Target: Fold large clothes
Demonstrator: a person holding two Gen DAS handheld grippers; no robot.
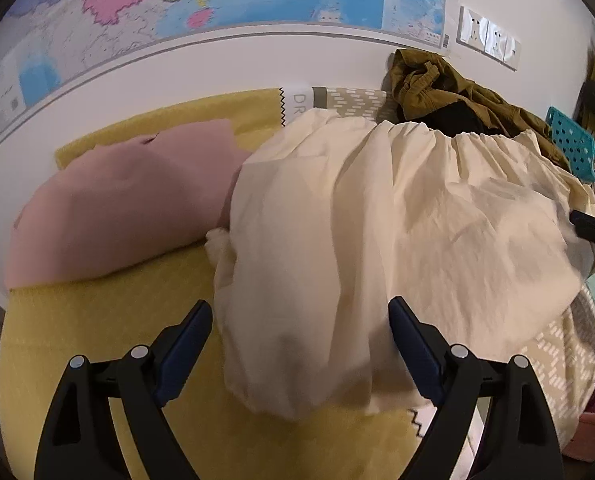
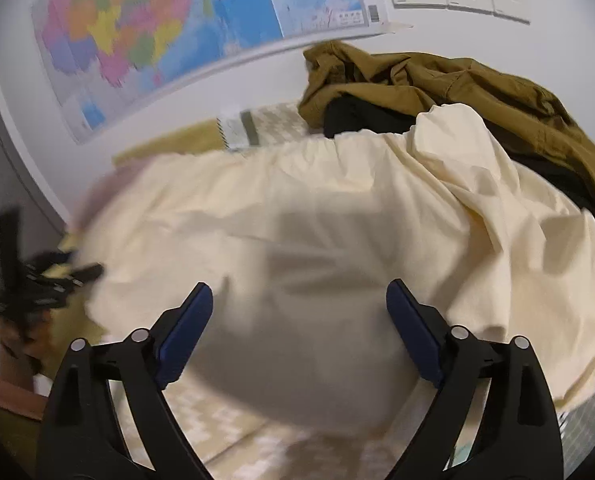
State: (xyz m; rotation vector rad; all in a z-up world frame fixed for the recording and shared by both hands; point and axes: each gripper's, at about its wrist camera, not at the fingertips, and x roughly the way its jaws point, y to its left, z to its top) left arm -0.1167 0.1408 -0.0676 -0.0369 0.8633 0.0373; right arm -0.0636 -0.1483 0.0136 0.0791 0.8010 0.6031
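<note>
Two tongs, left gripper [image 1: 300, 312] and right gripper [image 2: 299, 298], spread wide above the cream garment [image 1: 377, 220]; olive jacket [image 1: 449, 92] at one o'clock.

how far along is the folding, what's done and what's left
Looks done: the pink garment lies folded on the yellow cover. In hand: nothing gripped; left gripper and right gripper are open over the spread cream garment. Left: folding it, then the crumpled olive jacket.

Bed with yellow cover [image 1: 97, 344] against the wall. Cream garment [image 1: 377, 240] spread on it; pink pillow [image 1: 117, 208] left of garment, olive-brown jacket heap [image 1: 449, 92] behind it, patterned beige bedding [image 1: 565, 352] right.
</note>
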